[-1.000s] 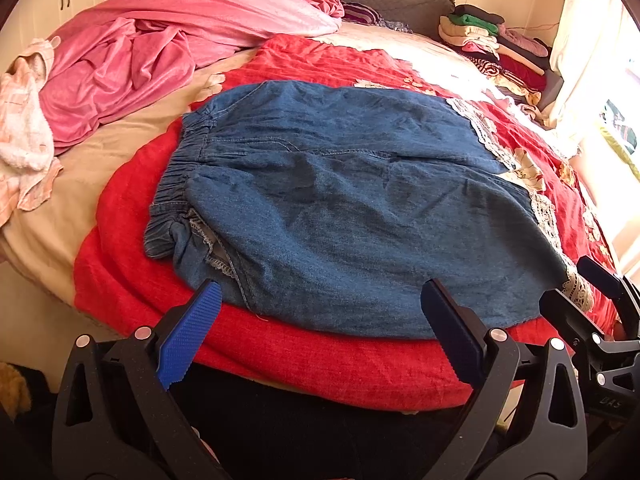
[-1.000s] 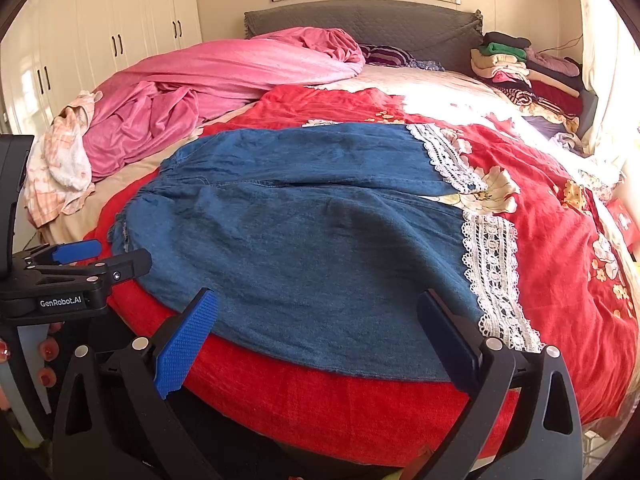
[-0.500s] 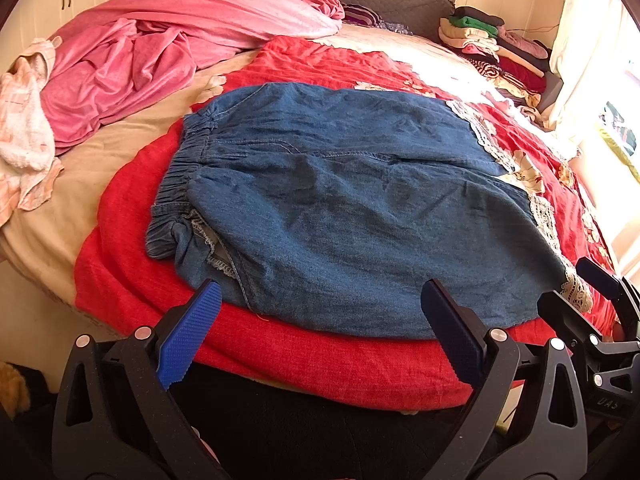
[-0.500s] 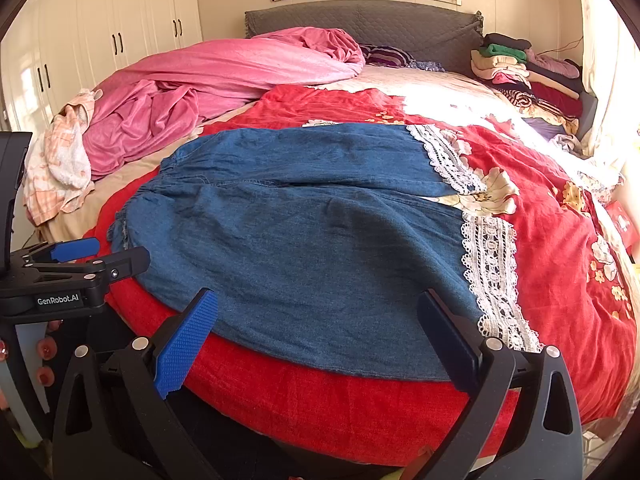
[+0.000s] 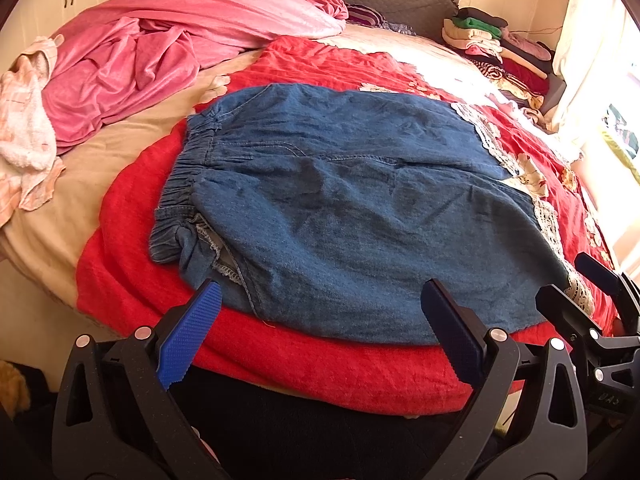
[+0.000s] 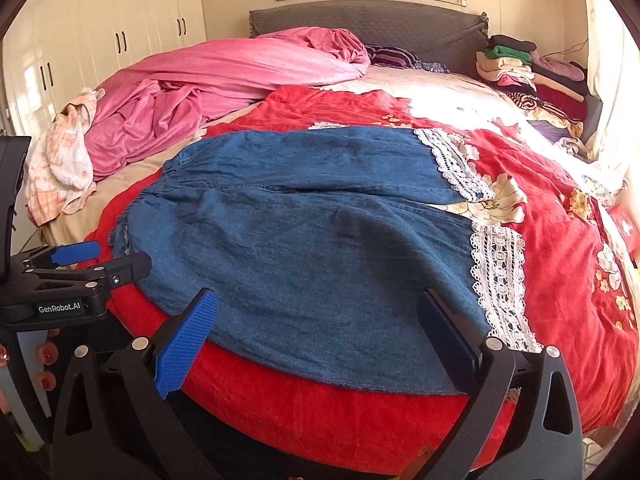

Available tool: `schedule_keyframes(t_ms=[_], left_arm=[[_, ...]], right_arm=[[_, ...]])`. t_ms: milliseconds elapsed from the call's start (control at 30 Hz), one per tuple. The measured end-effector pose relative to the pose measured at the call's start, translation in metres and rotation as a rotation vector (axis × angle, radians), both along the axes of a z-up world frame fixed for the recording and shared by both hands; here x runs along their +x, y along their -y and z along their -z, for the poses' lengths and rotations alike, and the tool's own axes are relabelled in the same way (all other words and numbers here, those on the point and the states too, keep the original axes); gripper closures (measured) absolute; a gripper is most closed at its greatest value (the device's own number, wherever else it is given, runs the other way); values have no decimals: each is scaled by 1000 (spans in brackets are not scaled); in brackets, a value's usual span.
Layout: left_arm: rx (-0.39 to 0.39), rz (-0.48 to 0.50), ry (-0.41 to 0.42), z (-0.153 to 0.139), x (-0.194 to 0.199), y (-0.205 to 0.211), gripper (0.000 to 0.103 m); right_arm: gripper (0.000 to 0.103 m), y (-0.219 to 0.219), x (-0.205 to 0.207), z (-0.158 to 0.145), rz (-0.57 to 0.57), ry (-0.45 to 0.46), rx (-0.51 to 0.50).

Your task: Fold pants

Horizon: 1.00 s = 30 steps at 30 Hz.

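Blue denim pants [image 5: 340, 208] with white lace hems [image 6: 498, 276] lie spread flat on a red blanket [image 5: 320, 364] on the bed. The elastic waistband [image 5: 180, 184] is at the left, the legs run to the right. They also show in the right wrist view [image 6: 312, 240]. My left gripper [image 5: 320, 316] is open and empty, just short of the pants' near edge by the waist end. My right gripper [image 6: 316, 320] is open and empty at the near edge by the leg end. Each gripper shows in the other's view: the right gripper [image 5: 588, 292] and the left gripper [image 6: 96, 260].
A crumpled pink blanket [image 6: 224, 80] and a peach towel [image 6: 60, 160] lie on the left of the bed. A stack of folded clothes [image 6: 524, 72] sits at the back right by the grey headboard [image 6: 368, 24]. White wardrobes [image 6: 120, 32] stand at the left.
Both grippers have crept slightly forward toward the pants' near edge. The pants have not moved and both jaws stay open.
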State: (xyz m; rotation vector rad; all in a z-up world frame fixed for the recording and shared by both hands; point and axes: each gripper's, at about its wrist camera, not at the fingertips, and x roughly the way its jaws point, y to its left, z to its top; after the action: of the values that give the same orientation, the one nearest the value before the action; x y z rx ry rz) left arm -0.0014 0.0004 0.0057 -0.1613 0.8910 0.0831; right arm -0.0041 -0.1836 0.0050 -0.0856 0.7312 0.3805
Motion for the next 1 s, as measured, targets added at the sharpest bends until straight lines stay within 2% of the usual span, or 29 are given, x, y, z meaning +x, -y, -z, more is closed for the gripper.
schedule_keyframes(t_ms=[400, 667, 933, 1000], left_arm=[[-16, -19, -10, 2, 23, -24, 9], [-10, -64, -10, -5, 61, -73, 9], [64, -85, -43, -6, 106, -119, 9], [41, -70, -48, -3, 120, -132, 9]], right_arm=[[4, -15, 45, -8, -37, -28, -10], [4, -38, 95, -19, -89, -18, -22], [4, -63, 146, -25, -120, -22, -58], [4, -68, 156, -27, -135, -19, -59]])
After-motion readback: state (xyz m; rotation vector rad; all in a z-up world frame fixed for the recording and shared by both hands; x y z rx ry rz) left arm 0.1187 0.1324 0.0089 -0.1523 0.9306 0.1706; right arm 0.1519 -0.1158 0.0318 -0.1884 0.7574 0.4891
